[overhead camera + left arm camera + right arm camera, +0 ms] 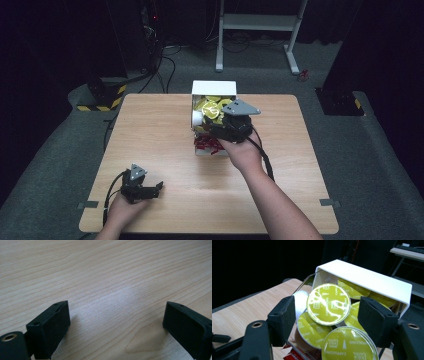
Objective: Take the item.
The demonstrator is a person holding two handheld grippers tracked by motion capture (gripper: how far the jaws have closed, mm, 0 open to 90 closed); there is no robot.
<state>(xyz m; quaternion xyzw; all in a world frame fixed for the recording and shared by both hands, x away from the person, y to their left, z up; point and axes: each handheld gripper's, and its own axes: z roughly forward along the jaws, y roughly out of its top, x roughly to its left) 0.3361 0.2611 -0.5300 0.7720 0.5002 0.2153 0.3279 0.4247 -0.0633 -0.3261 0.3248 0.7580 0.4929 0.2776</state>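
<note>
A: Where is my right hand-held gripper (pixel 216 121)?

B: At the white box (pixel 214 88) on the far middle of the table (pixel 150 135), over the yellow coffee capsules (pixel 212 107).

A: On my gripper view its jaws stand apart, one on each side of a capsule lid (pixel 328 304) marked cappuccino. I cannot tell whether they touch it. Red packets (pixel 207 145) lie at the box's near end.

B: And the left hand-held gripper (pixel 159 188)?

A: Low over the near left of the table, jaws wide apart, nothing between them, just bare wood.
</note>
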